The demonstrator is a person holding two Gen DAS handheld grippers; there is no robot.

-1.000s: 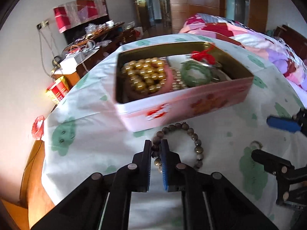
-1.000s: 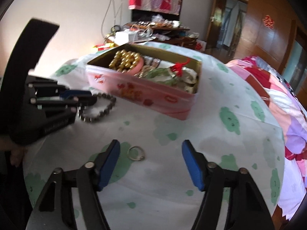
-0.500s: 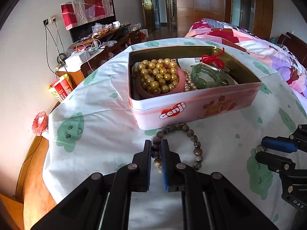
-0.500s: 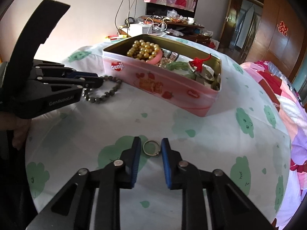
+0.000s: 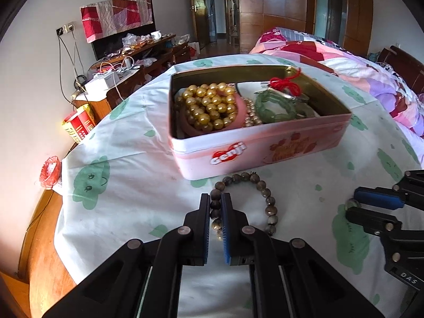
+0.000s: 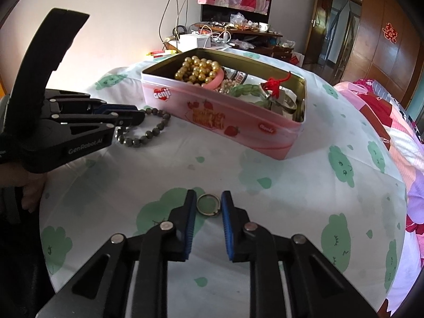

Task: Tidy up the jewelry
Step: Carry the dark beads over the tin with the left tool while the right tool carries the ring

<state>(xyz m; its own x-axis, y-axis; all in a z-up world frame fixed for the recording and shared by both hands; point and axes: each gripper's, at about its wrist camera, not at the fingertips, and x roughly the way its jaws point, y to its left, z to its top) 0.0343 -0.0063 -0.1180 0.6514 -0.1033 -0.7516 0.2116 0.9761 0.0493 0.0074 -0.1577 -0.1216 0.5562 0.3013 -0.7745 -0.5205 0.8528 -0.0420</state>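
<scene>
A bracelet of dark brown beads (image 5: 270, 209) lies on the cloth just in front of a pink "Genji" tin (image 5: 265, 148). My left gripper (image 5: 215, 198) is shut on the bracelet's left side, with beads pinched between its pads. A small metal ring (image 6: 208, 204) lies flat on the cloth, and my right gripper (image 6: 208, 196) is shut on it, one pad against each side. The tin (image 6: 225, 116) holds gold beads, a pink bangle, pearls, a green bangle and a red-corded piece. In the right wrist view, the left gripper (image 6: 132, 114) grips the bracelet (image 6: 156, 129).
The round table has a white cloth with green prints (image 5: 119, 185), and its wooden edge (image 5: 39, 225) shows at the left. A bed with a pink quilt (image 5: 371, 79) stands to the right. A cluttered sideboard (image 6: 233, 31) lines the far wall.
The right gripper's jaws have come together from wide apart onto the ring. The left gripper has stayed shut on the bracelet in the same spot.
</scene>
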